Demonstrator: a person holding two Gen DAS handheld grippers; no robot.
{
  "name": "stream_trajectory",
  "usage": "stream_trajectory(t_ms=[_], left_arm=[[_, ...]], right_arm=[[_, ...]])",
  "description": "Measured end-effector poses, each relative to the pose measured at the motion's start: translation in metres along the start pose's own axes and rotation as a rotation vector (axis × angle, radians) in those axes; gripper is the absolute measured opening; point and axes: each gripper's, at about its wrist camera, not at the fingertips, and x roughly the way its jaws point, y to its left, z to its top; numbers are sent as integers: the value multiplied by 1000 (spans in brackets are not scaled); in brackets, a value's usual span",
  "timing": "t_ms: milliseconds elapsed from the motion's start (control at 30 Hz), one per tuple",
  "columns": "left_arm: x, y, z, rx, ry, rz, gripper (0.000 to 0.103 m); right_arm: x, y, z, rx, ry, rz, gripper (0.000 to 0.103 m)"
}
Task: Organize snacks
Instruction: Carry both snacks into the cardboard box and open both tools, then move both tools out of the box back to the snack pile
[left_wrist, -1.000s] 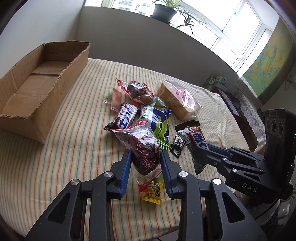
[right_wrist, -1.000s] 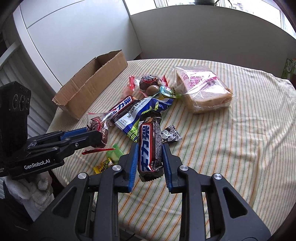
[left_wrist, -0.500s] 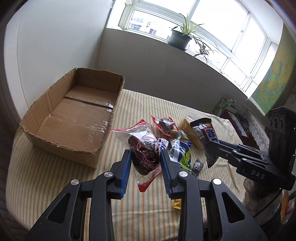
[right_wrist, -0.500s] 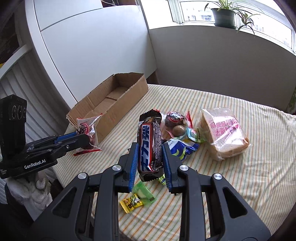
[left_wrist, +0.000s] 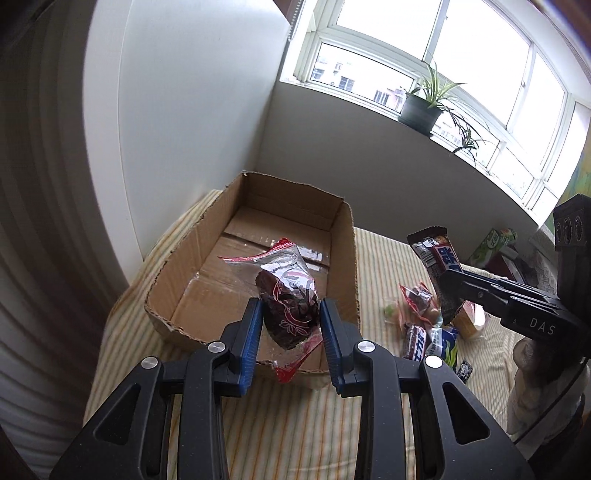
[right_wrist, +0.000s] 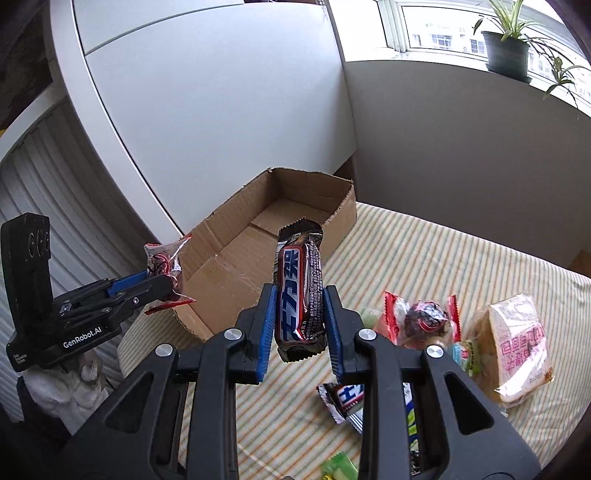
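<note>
Striped cloth (left_wrist: 288, 435), corrugated cardboard box (left_wrist: 343, 258), crinkly date packet (left_wrist: 290, 306) in left tongs (left_wrist: 290, 328).

A potted spider plant (left_wrist: 424, 107) stands on the windowsill (left_wrist: 461, 147) at two o'clock. A striped tablecloth (right_wrist: 461, 266) covers the table. A green carton (left_wrist: 496, 240) sits at three o'clock.

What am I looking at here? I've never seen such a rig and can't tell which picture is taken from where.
No robot: a person holds hand tongs, each carrying a forward-looking camera. The left tongs grip a clear packet of dark dried fruit above the cardboard box. The right tongs grip a dark chocolate bar. Each view also shows the other tongs from the side. More snacks lie on the striped tablecloth, including wrapped bread.
</note>
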Motion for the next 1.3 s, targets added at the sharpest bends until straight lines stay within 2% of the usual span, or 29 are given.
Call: stream_trajectory(t_ms=[300,733,833,900,933,1300], left_arm=[[16,23,12,-3,7,48,30],[29,30,15,-4,36,59,30],[31,30,16,-9,35,62,30],[32,32,17,-16,38,64,32],[32,33,17,-25,35,71,32],[14,29,17,-40,6,62,32]], right_arm=[[56,29,24,-33,56,28,26],[101,36,25,-37,141,36,26],[102,36,26,-39,141,24,29],[101,36,28,-36,130,20,38],[99,36,29,-35,123,19,39],[53,32,27,-45,75,9,40]])
